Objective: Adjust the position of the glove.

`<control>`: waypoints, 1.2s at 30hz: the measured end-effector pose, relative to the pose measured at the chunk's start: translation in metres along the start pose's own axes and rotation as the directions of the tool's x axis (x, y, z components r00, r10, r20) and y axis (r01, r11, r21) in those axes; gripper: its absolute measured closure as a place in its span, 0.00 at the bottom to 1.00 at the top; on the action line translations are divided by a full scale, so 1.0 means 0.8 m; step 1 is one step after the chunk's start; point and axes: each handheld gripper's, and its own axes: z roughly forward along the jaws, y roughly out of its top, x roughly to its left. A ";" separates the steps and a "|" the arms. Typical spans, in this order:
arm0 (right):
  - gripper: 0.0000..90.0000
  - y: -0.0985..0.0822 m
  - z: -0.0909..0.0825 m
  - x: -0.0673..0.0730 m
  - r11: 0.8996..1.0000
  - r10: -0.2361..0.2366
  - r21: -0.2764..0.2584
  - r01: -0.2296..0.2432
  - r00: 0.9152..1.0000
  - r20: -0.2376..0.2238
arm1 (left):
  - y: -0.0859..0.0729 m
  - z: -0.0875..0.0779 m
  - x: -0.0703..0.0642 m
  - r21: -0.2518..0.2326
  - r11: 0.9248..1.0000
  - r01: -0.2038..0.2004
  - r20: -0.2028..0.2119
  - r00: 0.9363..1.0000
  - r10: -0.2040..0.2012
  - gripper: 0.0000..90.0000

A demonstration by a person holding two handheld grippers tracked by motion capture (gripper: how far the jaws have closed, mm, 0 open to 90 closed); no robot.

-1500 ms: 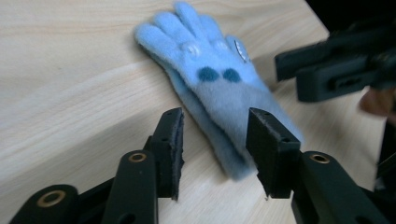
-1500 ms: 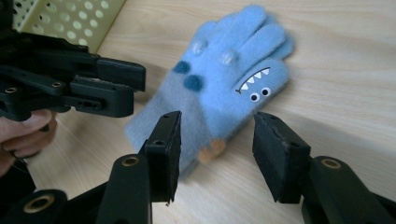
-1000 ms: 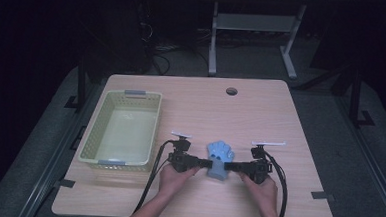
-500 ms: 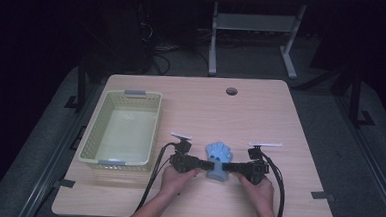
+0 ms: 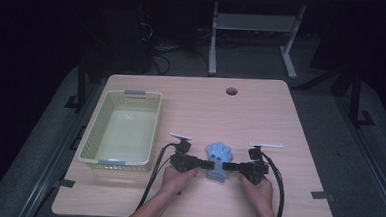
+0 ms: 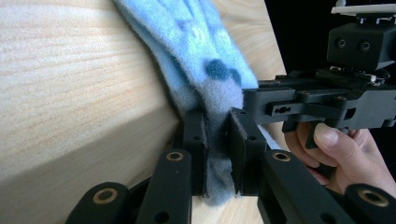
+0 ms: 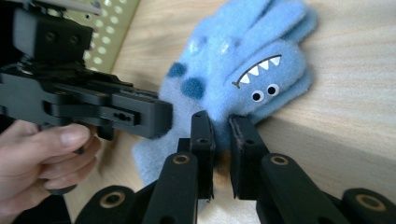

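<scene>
A fuzzy blue glove (image 5: 219,160) with a toothy monster face (image 7: 261,77) lies flat on the wooden table (image 5: 230,115), near the front edge. My left gripper (image 5: 209,164) comes at it from the left. Its jaws have just been closing and now pinch the glove's edge (image 6: 217,149). My right gripper (image 5: 229,166) comes from the right. Its jaws have also just been closing, and they stand nearly together on the glove's other edge (image 7: 220,140). Each gripper view shows the other gripper (image 6: 327,102) (image 7: 93,107) and the hand holding it.
A pale yellow-green plastic basket (image 5: 94,133) stands at the left of the table, a short way from my left hand. A round cable hole (image 5: 231,91) sits near the far edge. Cables trail back from both grippers toward the front edge.
Both pairs of jaws have closed in on the glove's two sides. The hands and the glove have hardly shifted on the table.
</scene>
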 end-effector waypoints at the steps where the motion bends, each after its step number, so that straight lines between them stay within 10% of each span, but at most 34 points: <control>1: 0.91 0.000 -0.001 0.000 1.000 -0.003 -0.001 0.003 1.000 0.000 | 0.000 0.000 0.000 -0.002 1.000 -0.002 0.000 1.000 0.002 0.88; 27: 0.92 0.001 -0.002 0.003 1.000 0.004 -0.002 -0.005 1.000 -0.019 | 0.000 -0.003 -0.003 -0.006 1.000 -0.023 -0.011 1.000 0.023 0.89; 36: 0.66 -0.006 -0.013 -0.002 0.999 0.045 0.023 -0.045 0.999 -0.010 | -0.002 -0.006 0.001 0.004 1.000 0.013 0.000 1.000 -0.013 0.76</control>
